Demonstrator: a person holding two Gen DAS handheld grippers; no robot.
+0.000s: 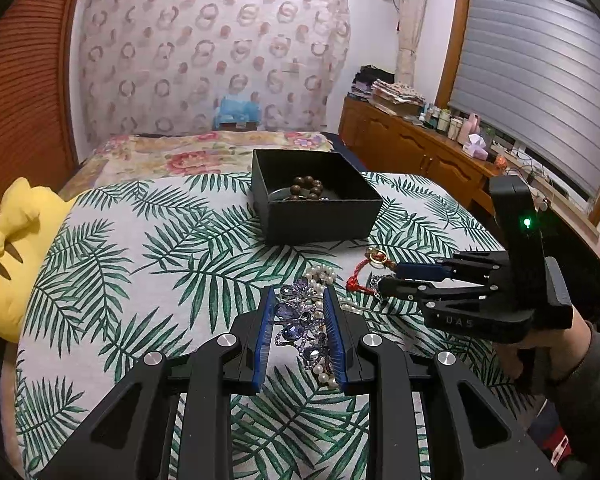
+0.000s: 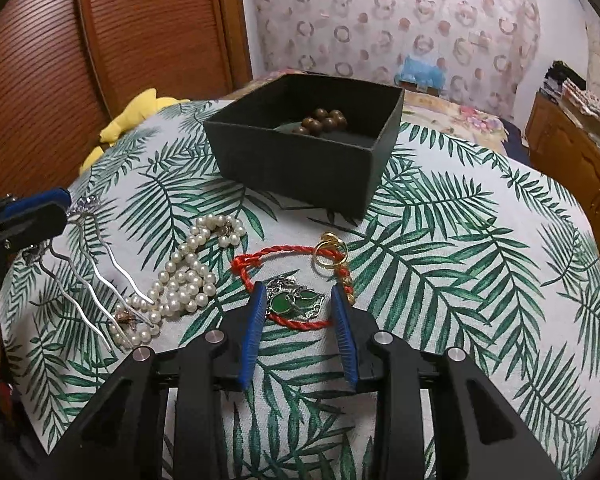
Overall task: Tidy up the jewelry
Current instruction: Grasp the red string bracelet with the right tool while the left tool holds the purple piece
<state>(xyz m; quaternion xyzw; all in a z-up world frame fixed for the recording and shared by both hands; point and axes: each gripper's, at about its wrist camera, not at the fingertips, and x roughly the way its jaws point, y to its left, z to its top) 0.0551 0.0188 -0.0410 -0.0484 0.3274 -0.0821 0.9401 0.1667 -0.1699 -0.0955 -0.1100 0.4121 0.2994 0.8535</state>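
Observation:
My left gripper [image 1: 298, 294] is shut on the purple-stoned head of a silver hair comb [image 1: 296, 320]. In the right wrist view the comb's wavy prongs [image 2: 88, 280] stick out from the left gripper [image 2: 32, 216] over a pearl necklace [image 2: 184, 276]. My right gripper [image 2: 298, 288] is open, low over the leaf-print cloth. Between its blue pads, untouched, lie a green pendant [image 2: 296, 302] on a silver chain and part of a red cord bracelet [image 2: 276, 256]. A gold ring [image 2: 328, 252] lies just beyond. Behind stands a black box [image 2: 292, 168] holding a brown bead bracelet [image 2: 324, 120].
A yellow plush toy [image 1: 8, 248] lies at the cloth's left edge by a wooden slatted door [image 2: 60, 60]. A wooden dresser [image 1: 412, 148] crowded with bottles runs along the right under a window. A floral bedspread [image 1: 204, 152] lies behind the box.

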